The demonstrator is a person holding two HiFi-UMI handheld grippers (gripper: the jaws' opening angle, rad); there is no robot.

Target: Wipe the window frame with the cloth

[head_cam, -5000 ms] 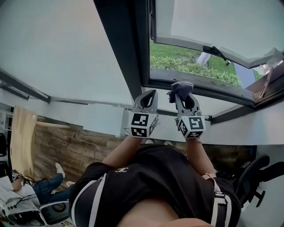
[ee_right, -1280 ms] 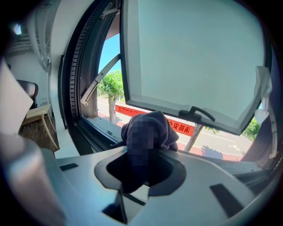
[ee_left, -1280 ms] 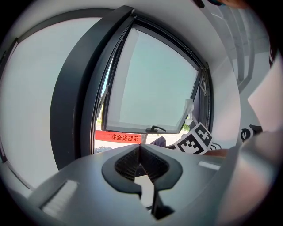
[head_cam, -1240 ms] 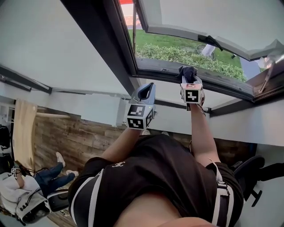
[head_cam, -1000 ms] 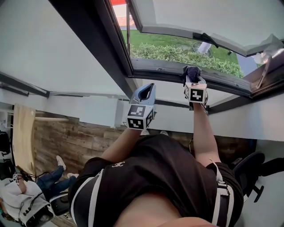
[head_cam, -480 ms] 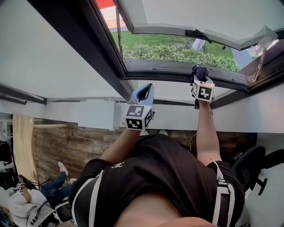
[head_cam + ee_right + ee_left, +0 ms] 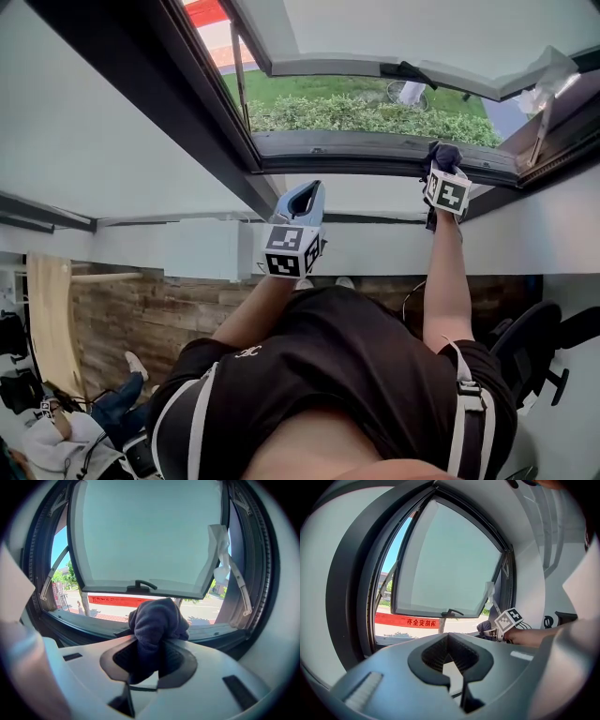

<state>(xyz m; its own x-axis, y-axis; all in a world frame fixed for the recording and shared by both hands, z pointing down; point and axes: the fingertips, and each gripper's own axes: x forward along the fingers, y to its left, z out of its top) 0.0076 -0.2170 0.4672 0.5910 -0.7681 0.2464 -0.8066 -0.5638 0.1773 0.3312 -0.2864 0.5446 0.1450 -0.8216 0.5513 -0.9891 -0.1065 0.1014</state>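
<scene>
We show the right gripper clamping the dark cloth at the window frame; the left gripper is closed, empty. We judge the dark cloth may snag at the corner and pull free.

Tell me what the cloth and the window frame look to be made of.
Cloth: soft dark grey-blue fabric, likely fleece or microfibre. Its surface is fuzzy and matte, and it bunches in folds where the right claw pinches it. Window frame: dark grey and smooth, with a faint sheen and sharp straight profiles. It is probably painted metal, though plastic cannot be ruled out.
</scene>
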